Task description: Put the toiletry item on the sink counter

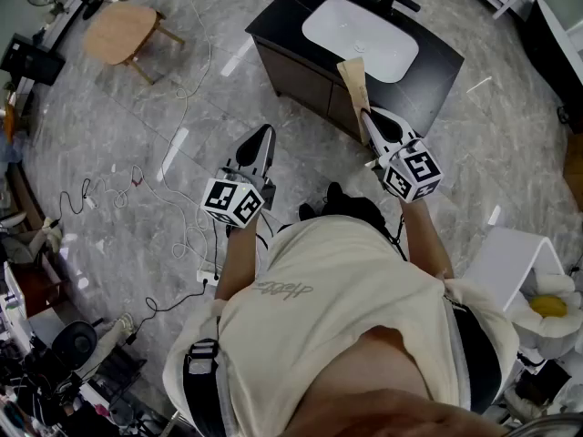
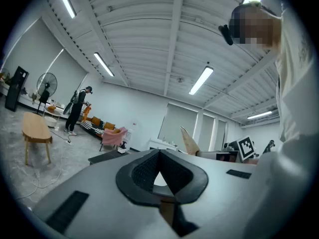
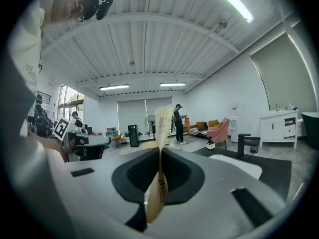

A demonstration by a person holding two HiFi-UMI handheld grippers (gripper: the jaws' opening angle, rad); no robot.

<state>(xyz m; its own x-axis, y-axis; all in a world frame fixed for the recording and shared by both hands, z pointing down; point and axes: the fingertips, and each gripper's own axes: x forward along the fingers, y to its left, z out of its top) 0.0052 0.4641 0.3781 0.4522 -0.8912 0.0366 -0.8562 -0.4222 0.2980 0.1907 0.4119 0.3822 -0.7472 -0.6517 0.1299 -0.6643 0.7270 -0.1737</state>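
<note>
Seen from above, the right gripper (image 1: 366,110) pinches a flat tan toiletry packet (image 1: 353,78), which overlaps the front edge of the dark tabletop (image 1: 282,15) around a white basin (image 1: 360,38). The left gripper (image 1: 265,135) hangs beside it over the grey marble floor (image 1: 182,89).

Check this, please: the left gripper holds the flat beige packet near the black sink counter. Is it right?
No, the side is wrong. The right gripper holds the flat beige packet near the black sink counter; the right gripper view shows the packet pinched between its fingers.
</note>
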